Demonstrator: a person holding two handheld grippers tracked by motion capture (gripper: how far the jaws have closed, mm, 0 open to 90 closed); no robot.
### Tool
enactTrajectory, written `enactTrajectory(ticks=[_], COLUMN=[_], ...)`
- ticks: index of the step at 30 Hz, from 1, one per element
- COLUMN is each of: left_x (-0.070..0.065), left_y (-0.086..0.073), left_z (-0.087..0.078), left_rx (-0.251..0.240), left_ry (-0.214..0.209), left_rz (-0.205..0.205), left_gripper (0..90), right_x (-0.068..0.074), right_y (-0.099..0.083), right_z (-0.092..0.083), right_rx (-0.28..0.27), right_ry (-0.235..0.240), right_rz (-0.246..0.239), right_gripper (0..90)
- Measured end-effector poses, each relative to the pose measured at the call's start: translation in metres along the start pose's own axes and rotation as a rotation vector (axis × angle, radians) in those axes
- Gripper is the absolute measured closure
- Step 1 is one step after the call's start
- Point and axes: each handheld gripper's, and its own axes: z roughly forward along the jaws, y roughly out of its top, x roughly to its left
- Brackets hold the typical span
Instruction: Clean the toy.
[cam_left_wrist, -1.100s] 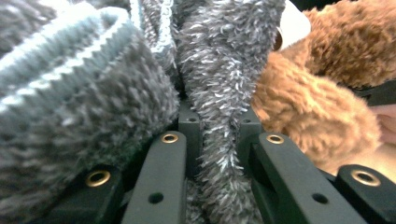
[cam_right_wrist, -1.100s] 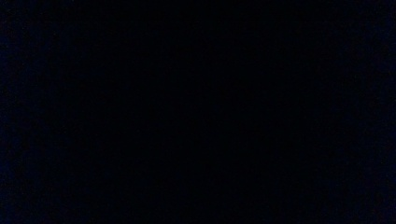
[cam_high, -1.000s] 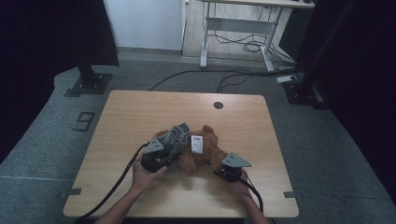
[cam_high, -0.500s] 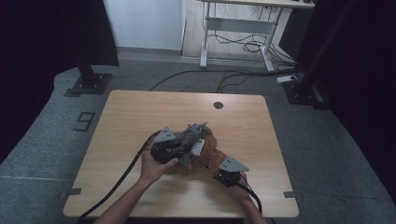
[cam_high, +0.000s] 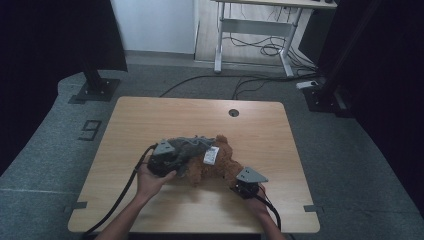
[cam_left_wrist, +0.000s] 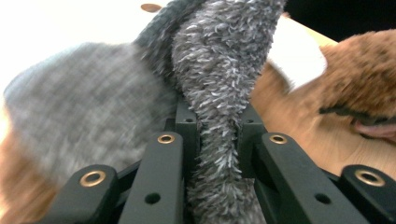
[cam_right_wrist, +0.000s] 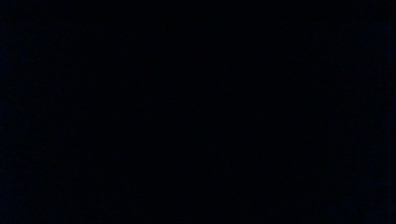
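A brown teddy bear (cam_high: 226, 162) lies on its side in the middle of the wooden table (cam_high: 150, 120). A grey fuzzy garment (cam_high: 192, 145) with a white label (cam_high: 211, 155) is draped over its left end. My left gripper (cam_high: 180, 157) is shut on a fold of that grey fabric (cam_left_wrist: 219, 70), which fills the gap between the jaws (cam_left_wrist: 215, 116); brown fur (cam_left_wrist: 364, 74) shows to the right. My right gripper (cam_high: 237, 177) rests against the bear's lower leg. Its jaws have just been closing and are hidden, so I cannot tell whether fur is between them. The right gripper view is black.
A cable hole (cam_high: 233, 112) sits near the table's far edge. Cables trail from both grippers off the near edge. On the floor stand a black base (cam_high: 95, 90) at the left, another black base (cam_high: 325, 97) at the right, and a metal desk frame (cam_high: 255, 30) behind.
The left gripper swung right and up over the bear with the grey fabric, then came back left and lower. The right hand stayed where it was.
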Motion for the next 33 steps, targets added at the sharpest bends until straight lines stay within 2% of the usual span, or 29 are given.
enactTrajectory(ticks=[2,7,10,13,16,21,28,33], left_x=[0.007,0.015,0.022,0.025,0.025,0.026,0.027,0.025], left_y=[-0.007,-0.017,-0.02,-0.02,-0.018,-0.016,-0.017,-0.021], left_z=[-0.009,-0.027,-0.033,-0.035,-0.034,-0.021,-0.016,-0.013], left_rx=[-0.023,-0.066,-0.08,-0.101,-0.122,-0.105,-0.087,-0.082], left_ry=[-0.008,0.031,0.035,0.046,0.052,0.041,0.036,0.035], left_rz=[-0.02,-0.032,-0.057,-0.058,-0.059,-0.067,-0.065,-0.058], left_gripper=[76.7,76.6,76.5,76.3,76.2,76.2,76.2,76.2], right_x=[0.001,0.001,0.0,-0.001,-0.001,-0.003,-0.004,-0.004], right_y=[0.0,0.0,0.0,0.0,0.0,-0.001,-0.002,-0.001], right_z=[0.001,0.001,0.0,0.0,0.0,-0.001,-0.003,-0.005], right_rx=[-0.001,0.001,0.0,-0.004,-0.01,-0.02,-0.028,-0.033], right_ry=[0.001,0.002,0.007,0.012,0.017,0.022,0.025,0.034], right_rz=[-0.006,0.002,0.005,0.005,0.01,0.018,0.02,0.022], right_gripper=[77.9,77.8,77.6,77.0,74.9,70.3,66.6,57.0])
